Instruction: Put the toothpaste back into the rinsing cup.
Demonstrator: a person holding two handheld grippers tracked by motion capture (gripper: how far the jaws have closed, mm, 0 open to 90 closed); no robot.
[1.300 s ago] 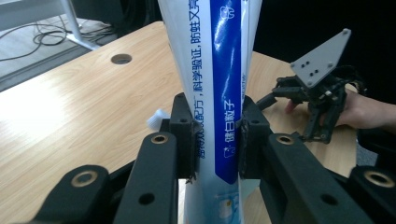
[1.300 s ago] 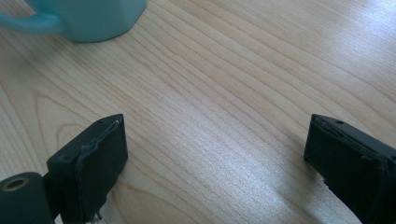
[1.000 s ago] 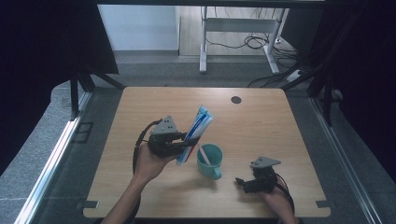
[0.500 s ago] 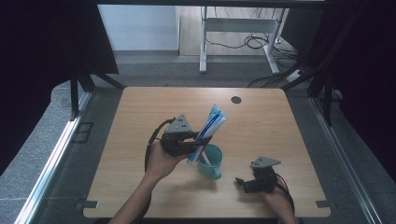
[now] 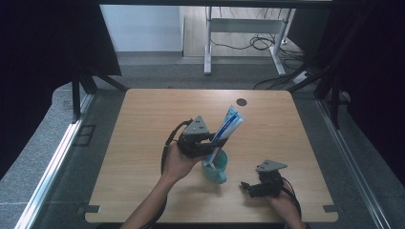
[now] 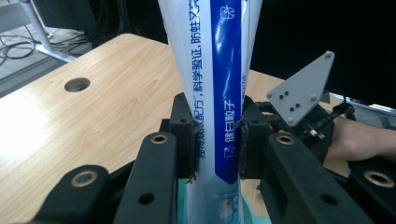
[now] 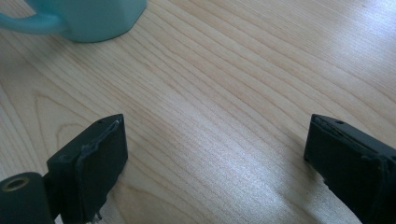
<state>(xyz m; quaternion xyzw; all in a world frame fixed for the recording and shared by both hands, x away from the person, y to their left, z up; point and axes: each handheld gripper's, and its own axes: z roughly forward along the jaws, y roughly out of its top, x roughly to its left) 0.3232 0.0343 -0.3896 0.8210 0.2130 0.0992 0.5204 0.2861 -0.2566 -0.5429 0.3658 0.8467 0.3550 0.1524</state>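
Observation:
My left gripper (image 5: pixel 206 147) is shut on a blue and white toothpaste tube (image 5: pixel 227 127), which tilts up to the right with its lower end inside the teal mug (image 5: pixel 216 167). In the left gripper view the tube (image 6: pixel 215 70) is pinched between the two black jaws of that gripper (image 6: pixel 216 137). My right gripper (image 5: pixel 247 187) rests low near the table's front right, open, jaws pointing left toward the mug. In the right gripper view its jaws stand wide apart over bare wood (image 7: pixel 215 149), and the mug's base and handle (image 7: pixel 88 18) sit at the top left.
The wooden table (image 5: pixel 143 124) has a round cable hole (image 5: pixel 241 101) near its far edge. A metal desk frame (image 5: pixel 243 33) and cables stand on the floor beyond. Dark curtains hang at both sides.
My left gripper has carried the tube to the right and tipped it more upright, so its lower end now sits in the mug. The right gripper has stayed still.

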